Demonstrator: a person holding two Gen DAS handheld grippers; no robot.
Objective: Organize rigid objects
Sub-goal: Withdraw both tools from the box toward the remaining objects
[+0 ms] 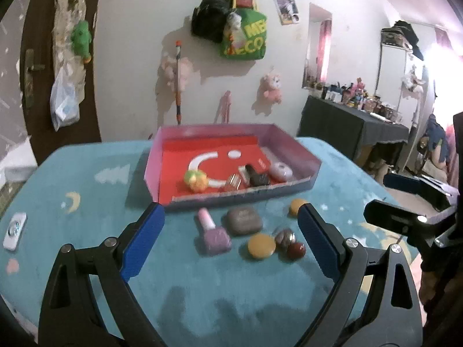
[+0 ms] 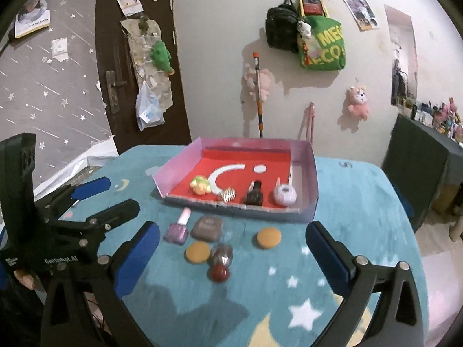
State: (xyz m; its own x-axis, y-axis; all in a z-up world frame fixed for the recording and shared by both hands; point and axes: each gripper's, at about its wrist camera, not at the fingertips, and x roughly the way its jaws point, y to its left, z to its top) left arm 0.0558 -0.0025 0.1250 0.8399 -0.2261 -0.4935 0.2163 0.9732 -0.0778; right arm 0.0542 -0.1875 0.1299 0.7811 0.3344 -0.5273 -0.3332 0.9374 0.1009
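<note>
- Nail polish bottle (image 1: 212,235), lilac with a pale pink cap, is lying on the blue desk (image 1: 86,231) just in front of the tray; it is probably hard, smooth and breakable, so you are best pinching its squarish body across the flat sides.
- Beside it a grey case (image 1: 244,220), two tan round compacts (image 1: 261,246) (image 1: 298,206), a metallic clip (image 1: 285,237) and a dark red round piece (image 1: 296,250) are waiting loose; all look rigid and light, and the round ones may slip.
- Your left hand-held gripper (image 1: 231,241) is hanging spread wide and empty above them.
- Your right hand-held gripper (image 2: 233,256) is likewise spread wide, pinching nothing.
- The pink-walled tray (image 1: 289,140) with its red floor is already holding a yellow-green toy (image 1: 196,179), a silver clip (image 1: 233,182), a dark bottle (image 1: 256,177) and a lilac round case (image 1: 280,171), lined along its near edge.
</note>
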